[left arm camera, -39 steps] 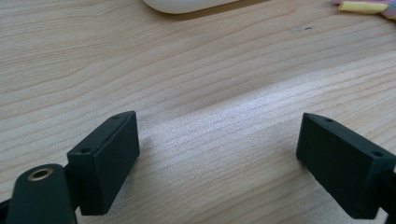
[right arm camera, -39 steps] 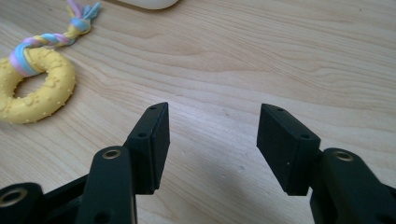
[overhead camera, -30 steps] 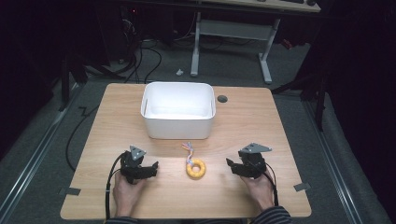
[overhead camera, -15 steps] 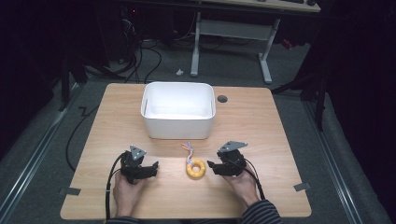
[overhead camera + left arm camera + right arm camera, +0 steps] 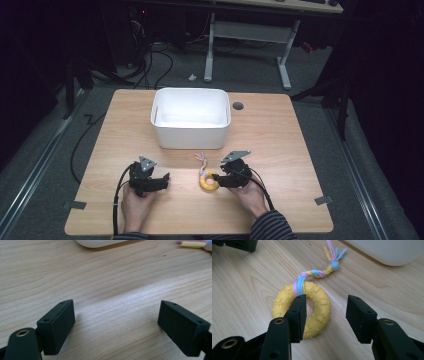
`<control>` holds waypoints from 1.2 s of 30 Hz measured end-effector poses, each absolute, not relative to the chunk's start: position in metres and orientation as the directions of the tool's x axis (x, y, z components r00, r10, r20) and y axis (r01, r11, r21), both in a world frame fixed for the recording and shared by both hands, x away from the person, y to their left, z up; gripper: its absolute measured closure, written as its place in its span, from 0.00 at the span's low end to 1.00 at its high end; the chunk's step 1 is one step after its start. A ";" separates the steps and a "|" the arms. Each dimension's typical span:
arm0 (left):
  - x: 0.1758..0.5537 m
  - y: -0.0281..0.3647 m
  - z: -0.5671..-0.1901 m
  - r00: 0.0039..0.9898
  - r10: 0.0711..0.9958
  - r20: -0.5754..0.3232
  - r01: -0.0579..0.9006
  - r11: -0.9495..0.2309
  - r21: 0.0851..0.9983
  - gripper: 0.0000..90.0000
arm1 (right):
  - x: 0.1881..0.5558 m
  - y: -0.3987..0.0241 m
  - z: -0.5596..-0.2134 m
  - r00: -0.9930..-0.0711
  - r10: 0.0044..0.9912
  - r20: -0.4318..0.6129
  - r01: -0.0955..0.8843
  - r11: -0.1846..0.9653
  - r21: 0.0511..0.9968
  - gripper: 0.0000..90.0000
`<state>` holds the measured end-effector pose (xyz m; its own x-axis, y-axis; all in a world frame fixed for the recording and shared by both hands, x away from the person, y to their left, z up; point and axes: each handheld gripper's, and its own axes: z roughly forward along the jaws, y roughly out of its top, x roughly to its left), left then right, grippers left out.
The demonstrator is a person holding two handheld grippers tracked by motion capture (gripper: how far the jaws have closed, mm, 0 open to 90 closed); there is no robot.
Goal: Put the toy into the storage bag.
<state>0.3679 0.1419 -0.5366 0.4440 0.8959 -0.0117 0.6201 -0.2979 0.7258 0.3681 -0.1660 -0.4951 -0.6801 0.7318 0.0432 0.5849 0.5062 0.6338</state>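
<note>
R gripper (image 5: 325, 316) jaws apart, astride near side of yellow ring (image 5: 303, 311): one jaw in its hole, other outside. Paw prints on ring, no writing. Braided rope (image 5: 318, 273) runs toward white bin (image 5: 190, 117). L gripper (image 5: 162, 181) w/ jaws spread, nothing between, left of ring on table (image 5: 295, 150).

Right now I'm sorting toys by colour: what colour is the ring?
Yellow, embossed with paw prints; the ring shows best in the right gripper view.

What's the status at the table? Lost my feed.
Right gripper open, jaws straddling one side of yellow ring toy. Left gripper open over bare table. White bin behind toy; nothing blocking.
</note>
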 end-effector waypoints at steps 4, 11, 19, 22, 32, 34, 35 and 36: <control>0.368 0.142 -0.537 0.443 0.897 -0.015 0.621 -0.295 0.726 0.16 | 0.373 -0.161 -0.499 -0.684 0.729 0.034 0.590 0.526 0.612 0.57; 0.368 0.142 -0.537 0.443 0.896 -0.014 0.620 -0.295 0.727 0.17 | 0.377 -0.156 -0.501 -0.690 0.724 0.012 0.588 0.550 0.593 0.58; 0.368 0.142 -0.537 0.443 0.896 -0.012 0.619 -0.296 0.727 0.17 | 0.379 -0.150 -0.507 -0.692 0.722 0.005 0.603 0.574 0.554 0.60; 0.368 0.141 -0.537 0.443 0.896 -0.012 0.619 -0.296 0.728 0.17 | 0.381 -0.150 -0.508 -0.696 0.718 0.011 0.606 0.579 0.545 0.63; 0.369 0.141 -0.537 0.444 0.896 -0.013 0.619 -0.296 0.728 0.17 | 0.381 -0.147 -0.509 -0.708 0.705 0.022 0.603 0.588 0.539 0.73; 0.369 0.141 -0.536 0.447 0.894 -0.010 0.617 -0.301 0.727 0.17 | 0.382 -0.147 -0.509 -0.708 0.706 0.023 0.605 0.589 0.536 0.73; 0.369 0.141 -0.536 0.448 0.894 -0.010 0.617 -0.301 0.727 0.17 | 0.382 -0.147 -0.509 -0.708 0.706 0.026 0.605 0.588 0.537 0.73; 0.369 0.141 -0.536 0.449 0.894 -0.010 0.616 -0.302 0.727 0.17 | 0.382 -0.147 -0.508 -0.707 0.707 0.027 0.608 0.587 0.534 0.73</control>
<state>0.3694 0.1411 -0.5365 0.4486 0.8937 -0.0096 0.6165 -0.3016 0.7273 0.3818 -0.1468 -0.5082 -0.7068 0.7069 0.0274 0.6082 0.5875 0.5338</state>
